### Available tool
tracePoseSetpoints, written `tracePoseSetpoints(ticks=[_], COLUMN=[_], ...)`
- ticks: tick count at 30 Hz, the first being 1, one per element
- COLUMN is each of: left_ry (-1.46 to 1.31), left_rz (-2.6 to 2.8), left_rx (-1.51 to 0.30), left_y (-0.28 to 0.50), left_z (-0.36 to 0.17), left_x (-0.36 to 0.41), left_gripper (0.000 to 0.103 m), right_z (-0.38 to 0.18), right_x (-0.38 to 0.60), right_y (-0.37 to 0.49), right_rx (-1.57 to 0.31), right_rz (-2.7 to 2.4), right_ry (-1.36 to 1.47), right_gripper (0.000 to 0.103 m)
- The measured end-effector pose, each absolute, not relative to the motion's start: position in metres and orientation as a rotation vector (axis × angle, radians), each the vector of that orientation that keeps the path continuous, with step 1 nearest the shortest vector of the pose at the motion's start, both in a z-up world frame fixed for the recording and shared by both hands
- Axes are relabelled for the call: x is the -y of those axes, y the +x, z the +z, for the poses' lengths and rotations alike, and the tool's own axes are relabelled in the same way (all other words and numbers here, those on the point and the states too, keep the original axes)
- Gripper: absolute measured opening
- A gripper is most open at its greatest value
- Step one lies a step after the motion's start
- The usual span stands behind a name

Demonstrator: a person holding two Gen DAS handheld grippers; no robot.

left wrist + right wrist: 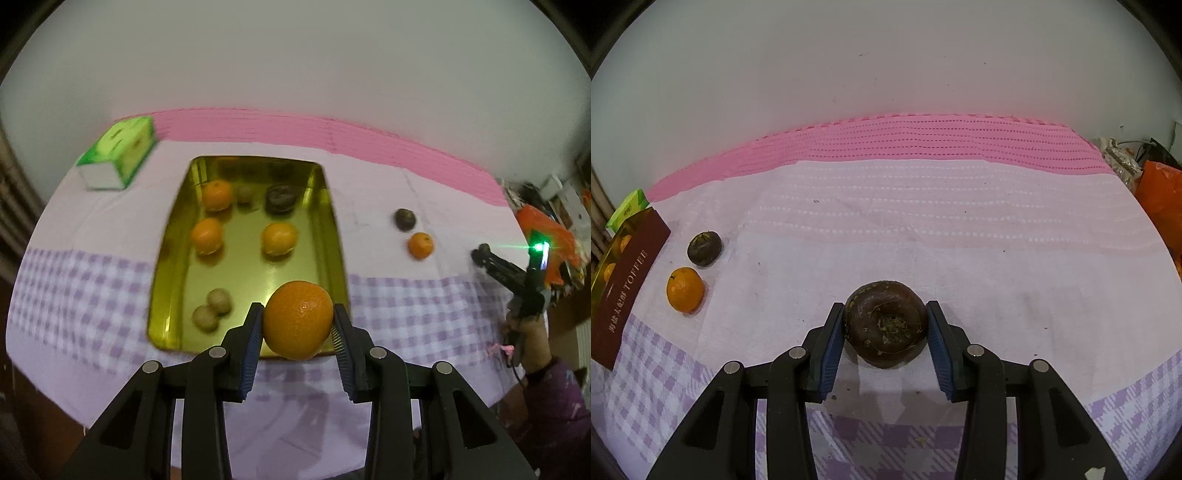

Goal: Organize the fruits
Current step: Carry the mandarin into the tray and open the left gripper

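My left gripper (297, 308) is shut on an orange (297, 319), held in the air over the near end of a gold tray (166, 258). In the tray lie three oranges (207, 235), a dark brown fruit (280, 198) and small beige fruits (212, 308). To the right of the tray, on the cloth, sit a dark fruit (405, 218) and a small orange (420, 244); the right wrist view has them at its left, the dark fruit (704, 248) behind the small orange (685, 289). My right gripper (885, 306) is shut on a dark brown fruit (886, 325) low over the cloth.
A green tissue box (118, 155) stands at the back left of the tray. The tray's maroon "TOFFEE" side (624, 288) shows at the left. A pink mat (923, 136) runs along the wall. An orange bag (1160, 199) and clutter lie beyond the table's right edge. A sleeved hand (532, 343) holds the right gripper.
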State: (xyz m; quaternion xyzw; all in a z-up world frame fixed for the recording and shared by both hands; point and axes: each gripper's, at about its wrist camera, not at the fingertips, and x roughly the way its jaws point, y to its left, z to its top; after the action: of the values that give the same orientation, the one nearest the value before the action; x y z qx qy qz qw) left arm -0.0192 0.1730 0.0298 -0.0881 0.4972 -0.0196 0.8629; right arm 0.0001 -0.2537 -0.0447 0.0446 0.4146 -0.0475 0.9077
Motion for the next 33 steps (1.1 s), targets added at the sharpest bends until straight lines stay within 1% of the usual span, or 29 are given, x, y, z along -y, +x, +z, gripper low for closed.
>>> tracePoseSetpoints(ticks=[13,21,33], left_ry=[-0.146,-0.097,-0.035], left_rz=[0.031,0.089,0.12], left_rx=[-0.97,-0.979,-0.978], left_y=[-0.002,0.008,0.013], left_z=[0.022,0.004,-0.005], left_x=[-0.18,-0.183,-0.178], left_gripper=[0.038,0.038,0.038], right_z=[-0.045,-0.046,-0.046], right_x=[0.249,0.249,0.25], right_y=[0.001,0.001,0.001], right_rx=[-0.866,-0.867,-0.867], right_rz=[-0.12,-0.122,-0.121], right_ry=[0.048,0.042,0.039], right_gripper=[0.041,0.041,0.041])
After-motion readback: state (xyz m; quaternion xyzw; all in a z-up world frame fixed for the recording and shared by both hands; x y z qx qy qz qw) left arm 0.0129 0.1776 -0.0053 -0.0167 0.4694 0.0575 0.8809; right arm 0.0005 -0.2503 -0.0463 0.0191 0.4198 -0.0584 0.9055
